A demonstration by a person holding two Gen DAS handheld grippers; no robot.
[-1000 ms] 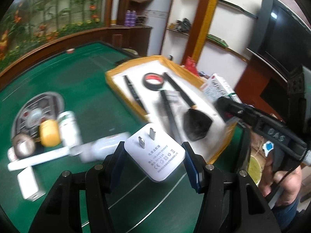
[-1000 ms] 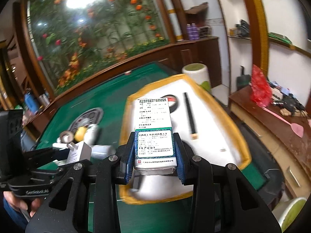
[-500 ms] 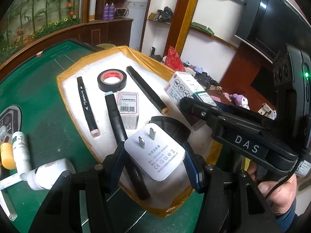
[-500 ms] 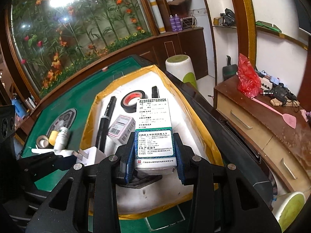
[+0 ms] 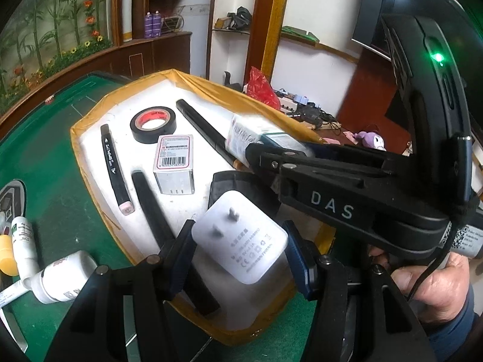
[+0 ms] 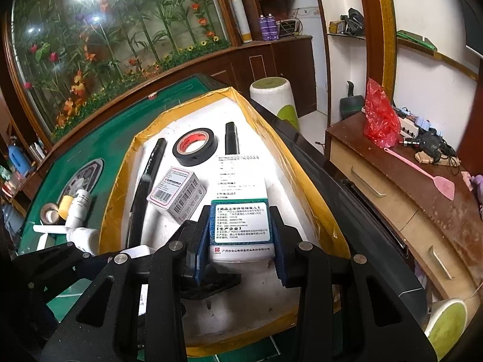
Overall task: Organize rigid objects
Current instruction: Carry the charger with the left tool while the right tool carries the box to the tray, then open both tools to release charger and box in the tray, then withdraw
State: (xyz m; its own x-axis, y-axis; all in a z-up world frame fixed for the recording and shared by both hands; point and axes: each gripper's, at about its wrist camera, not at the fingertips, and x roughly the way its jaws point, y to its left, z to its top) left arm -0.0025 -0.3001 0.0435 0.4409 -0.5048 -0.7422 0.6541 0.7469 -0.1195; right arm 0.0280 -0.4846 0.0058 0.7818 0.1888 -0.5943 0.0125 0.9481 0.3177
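Note:
My left gripper point(image 5: 238, 242) is shut on a white plug charger point(image 5: 253, 241), prongs up, above the near end of a white tray with a yellow taped rim point(image 5: 90, 114). My right gripper point(image 6: 240, 229) is shut on a white and teal medicine box point(image 6: 241, 187) over the same tray point(image 6: 302, 163). In the left wrist view its black body point(image 5: 332, 208) crosses from the right. In the tray lie a black tape roll point(image 5: 153, 124), a black marker point(image 5: 114, 166), a small barcode box point(image 5: 173, 163) and long black pens point(image 5: 157, 220).
White bottles point(image 5: 60, 274) and a yellow cap point(image 5: 6, 253) lie on the green felt table point(image 5: 60, 181) left of the tray. Past the table's right edge stand a wooden cabinet point(image 6: 392, 196) with a red bag point(image 6: 379, 117) and a white stool point(image 6: 273, 96).
Both grippers have moved from beside the tray to over it and come lower. Each keeps the same grip on its object.

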